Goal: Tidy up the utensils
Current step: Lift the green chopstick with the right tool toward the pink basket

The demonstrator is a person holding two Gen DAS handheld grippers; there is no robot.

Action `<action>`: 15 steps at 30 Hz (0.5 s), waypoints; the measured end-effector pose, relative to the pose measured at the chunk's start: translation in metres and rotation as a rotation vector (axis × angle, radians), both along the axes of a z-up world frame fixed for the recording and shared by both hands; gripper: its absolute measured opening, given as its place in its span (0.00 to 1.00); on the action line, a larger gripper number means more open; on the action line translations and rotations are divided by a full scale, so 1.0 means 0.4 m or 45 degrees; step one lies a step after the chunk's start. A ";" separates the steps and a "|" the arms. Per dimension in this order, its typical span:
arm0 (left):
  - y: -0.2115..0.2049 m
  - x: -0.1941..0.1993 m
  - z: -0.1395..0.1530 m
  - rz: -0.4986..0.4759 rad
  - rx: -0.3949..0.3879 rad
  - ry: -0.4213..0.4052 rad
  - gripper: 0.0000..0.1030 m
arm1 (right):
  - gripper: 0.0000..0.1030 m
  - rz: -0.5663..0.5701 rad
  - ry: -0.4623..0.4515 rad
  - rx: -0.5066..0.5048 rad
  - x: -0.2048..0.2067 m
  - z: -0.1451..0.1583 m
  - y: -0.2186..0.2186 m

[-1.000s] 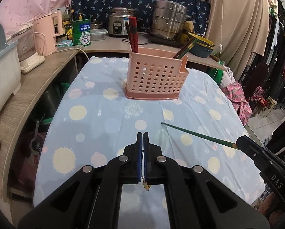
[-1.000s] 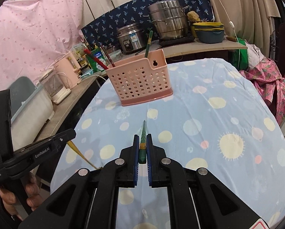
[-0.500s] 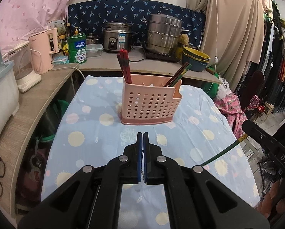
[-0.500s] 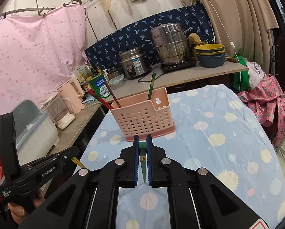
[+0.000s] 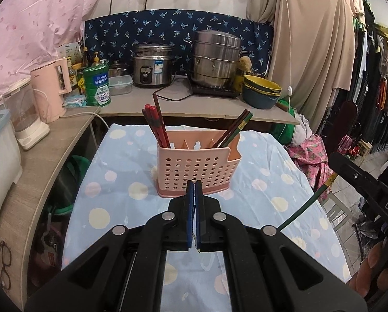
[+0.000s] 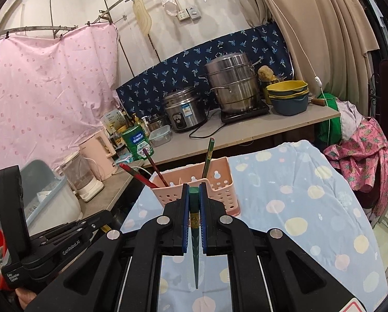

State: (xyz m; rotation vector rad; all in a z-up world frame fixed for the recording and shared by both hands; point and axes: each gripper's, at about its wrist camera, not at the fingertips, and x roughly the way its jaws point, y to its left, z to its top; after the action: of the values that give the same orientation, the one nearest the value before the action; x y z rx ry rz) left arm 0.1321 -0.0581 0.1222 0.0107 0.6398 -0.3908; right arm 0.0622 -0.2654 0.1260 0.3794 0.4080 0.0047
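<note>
The right gripper has its jaws closed on a dark green chopstick, whose thin end points back toward the camera. The left gripper has its jaws pressed together; a yellowish stick shows at its tip in the right wrist view, but whether it is really pinched I cannot tell.

The pink perforated plastic utensil holder stands near the far edge of the table, on the light blue cloth with pale dots. Red chopsticks lean in its left compartment, and dark green and brown ones in its right.

I judge the step is carrying chopsticks to the holder. The next move calls for turning the green chopstick upright above the right compartment, then letting go.

Only the left wrist view shows the dividers inside the holder; only the right wrist view shows the grip on the green chopstick.
</note>
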 end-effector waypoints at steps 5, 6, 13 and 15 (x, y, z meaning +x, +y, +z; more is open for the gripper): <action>-0.010 0.024 0.003 -0.004 0.000 0.004 0.01 | 0.07 0.012 -0.002 0.002 0.030 0.008 0.002; -0.011 0.029 0.005 -0.005 0.000 0.003 0.01 | 0.07 0.012 -0.004 0.003 0.035 0.009 0.002; -0.019 0.079 0.058 0.002 -0.034 -0.036 0.01 | 0.07 0.005 -0.066 0.034 0.093 0.058 -0.019; -0.019 0.096 0.083 0.010 -0.045 -0.063 0.01 | 0.06 -0.001 -0.095 0.049 0.117 0.078 -0.028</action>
State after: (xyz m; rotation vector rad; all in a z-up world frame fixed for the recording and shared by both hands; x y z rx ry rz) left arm 0.1707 -0.0658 0.1555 -0.0157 0.5841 -0.3927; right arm 0.1090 -0.2766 0.1572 0.4164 0.3345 0.0262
